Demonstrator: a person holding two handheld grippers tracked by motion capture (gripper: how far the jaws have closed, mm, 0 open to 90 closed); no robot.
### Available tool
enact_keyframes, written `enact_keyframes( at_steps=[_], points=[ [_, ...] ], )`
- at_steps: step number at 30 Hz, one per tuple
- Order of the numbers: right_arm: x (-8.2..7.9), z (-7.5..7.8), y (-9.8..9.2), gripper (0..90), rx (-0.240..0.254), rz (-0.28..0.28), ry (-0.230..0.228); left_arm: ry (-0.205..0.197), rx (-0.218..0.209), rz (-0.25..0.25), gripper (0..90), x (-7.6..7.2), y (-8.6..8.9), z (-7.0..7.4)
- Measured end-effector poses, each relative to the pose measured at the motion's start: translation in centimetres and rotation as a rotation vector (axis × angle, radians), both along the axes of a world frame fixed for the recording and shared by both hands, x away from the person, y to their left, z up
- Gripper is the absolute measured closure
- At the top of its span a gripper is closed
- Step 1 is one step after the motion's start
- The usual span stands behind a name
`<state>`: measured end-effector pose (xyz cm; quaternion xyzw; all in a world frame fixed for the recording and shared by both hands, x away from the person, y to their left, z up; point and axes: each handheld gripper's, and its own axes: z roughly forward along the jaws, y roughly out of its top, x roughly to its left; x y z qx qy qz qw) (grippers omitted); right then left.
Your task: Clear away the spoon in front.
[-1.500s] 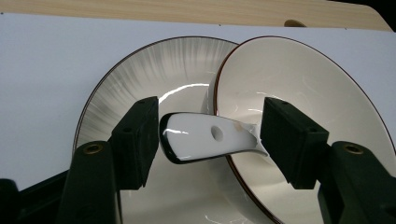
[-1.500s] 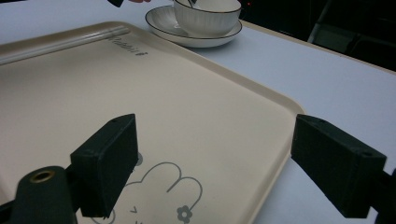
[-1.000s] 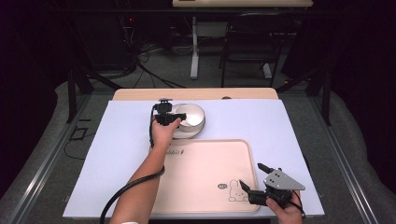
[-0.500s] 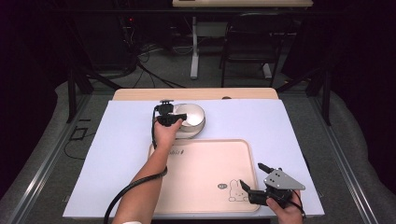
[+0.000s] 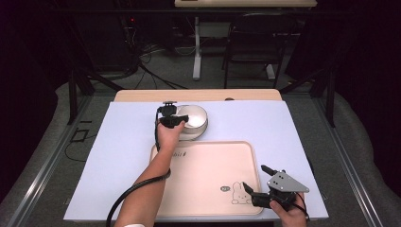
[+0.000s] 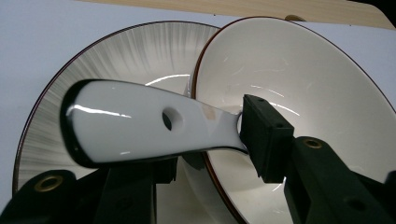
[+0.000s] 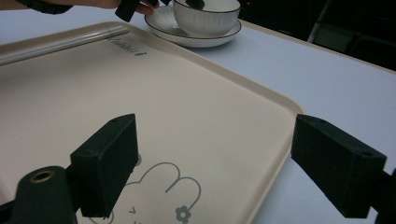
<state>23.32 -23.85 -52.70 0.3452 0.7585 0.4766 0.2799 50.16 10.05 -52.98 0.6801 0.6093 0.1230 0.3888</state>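
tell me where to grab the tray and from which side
Judging by its pose, grip the tray by its raised rim at the near right corner, coming in low from the person's side. The rim is the only thin edge to pinch; the flat bed offers nothing. The right tool hangs open above that corner.

spoon (image 6: pixel 140 123): glossy white
bowl (image 6: pixel 299 107): white, dark-red rim
saucer (image 6: pixel 107 70): grey streaks
tray (image 5: pixel 208 189): beige, rabbit drawing
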Motion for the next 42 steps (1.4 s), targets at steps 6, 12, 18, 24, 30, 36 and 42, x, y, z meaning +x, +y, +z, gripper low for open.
enact_keyframes(
  at_steps=[6, 12, 18, 24, 30, 36, 42],
  points=[
    [0.0, 0.0, 0.0, 14.6, 0.000, -0.002, 0.001, -0.001, 0.001, 0.002, 61.0, 0.0, 0.1, 0.1],
    [0.0, 0.0, 0.0, 14.6, 0.003, -0.001, 0.000, -0.002, 0.013, 0.008, 61.9, -0.1, 0.0, 0.2],
    [0.0, 0.0, 0.0, 14.6, 0.002, -0.001, 0.000, -0.012, 0.015, 0.013, 63.5, -0.1, 0.1, 0.3],
    [0.0, 0.0, -0.1, 14.5, 0.002, -0.005, -0.001, -0.037, 0.014, 0.026, 67.1, -0.2, 0.4, 0.7],
    [0.0, 0.1, -0.1, 14.6, 0.003, -0.007, -0.003, -0.041, 0.029, 0.019, 70.5, -0.2, 0.5, 1.0],
    [0.0, 0.0, -0.1, 14.6, 0.004, -0.008, -0.003, -0.045, 0.041, 0.019, 71.5, -0.3, 0.5, 1.1],
    [0.0, 0.1, -0.1, 14.5, 0.004, -0.008, -0.004, -0.052, 0.039, 0.023, 73.2, -0.4, 0.7, 1.4]
  ],
)
